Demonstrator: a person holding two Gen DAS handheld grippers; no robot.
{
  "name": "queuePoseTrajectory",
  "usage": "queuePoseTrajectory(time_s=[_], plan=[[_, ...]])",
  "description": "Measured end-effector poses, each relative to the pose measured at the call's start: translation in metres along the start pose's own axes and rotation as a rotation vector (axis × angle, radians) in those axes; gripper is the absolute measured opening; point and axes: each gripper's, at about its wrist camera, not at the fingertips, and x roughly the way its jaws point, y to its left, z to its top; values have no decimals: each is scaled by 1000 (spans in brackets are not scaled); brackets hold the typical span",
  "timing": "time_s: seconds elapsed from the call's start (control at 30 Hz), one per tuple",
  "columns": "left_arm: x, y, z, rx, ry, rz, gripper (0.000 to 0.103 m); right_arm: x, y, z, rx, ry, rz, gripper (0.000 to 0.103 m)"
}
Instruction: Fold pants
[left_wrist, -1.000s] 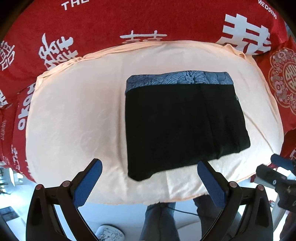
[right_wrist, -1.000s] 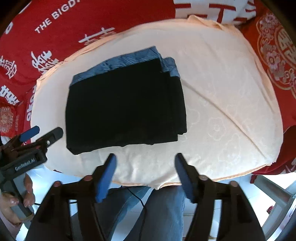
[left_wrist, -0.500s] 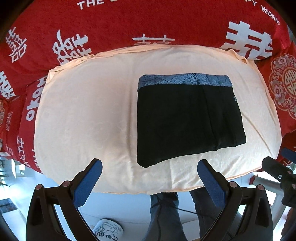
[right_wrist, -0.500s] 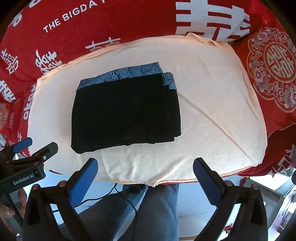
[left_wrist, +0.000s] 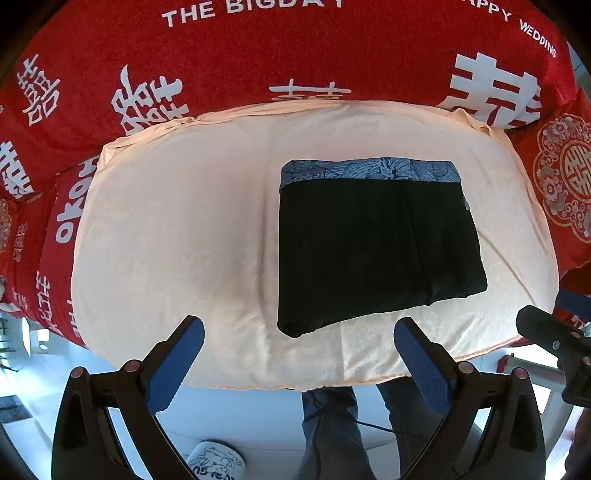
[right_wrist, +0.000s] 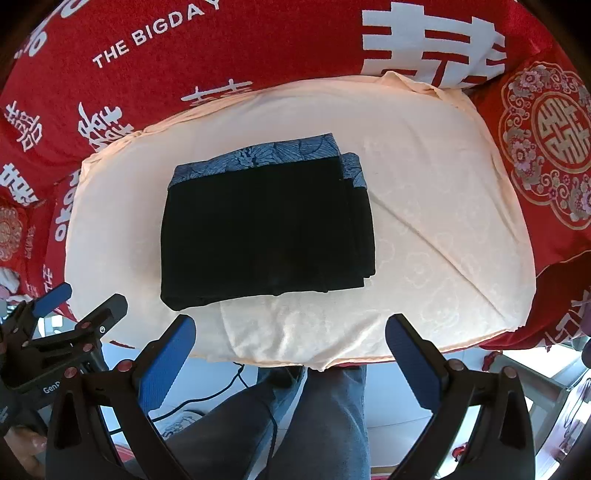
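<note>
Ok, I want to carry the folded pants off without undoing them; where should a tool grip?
Grip the black pants at the near folded edge, coming in low from the table's front. There the layers join in one thick fold; the right side shows loose stacked edges that would likely splay.

Printed in white capitals along the far edge of the red cloth (left_wrist: 332, 55) — "THE BIGDAY", then "HAPPY WEDDING" with its first letter cut off at the left wrist view's top edge. Scattered across the same cloth, large white double-happiness characters. Woven in gold on the red cushion (right_wrist: 546, 147) — one double-happiness emblem. Stamped on the left gripper (right_wrist: 79, 308) body, partly hidden: "GenR". Lettering on the mug (left_wrist: 214, 463) too blurred to read.
</note>
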Motion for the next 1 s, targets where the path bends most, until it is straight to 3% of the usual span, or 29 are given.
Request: queuePoseTrajectory(time_s=[1.0], plan=[[-7, 1, -4, -12, -16, 7, 103, -13, 5, 1, -14, -14, -16, 102]])
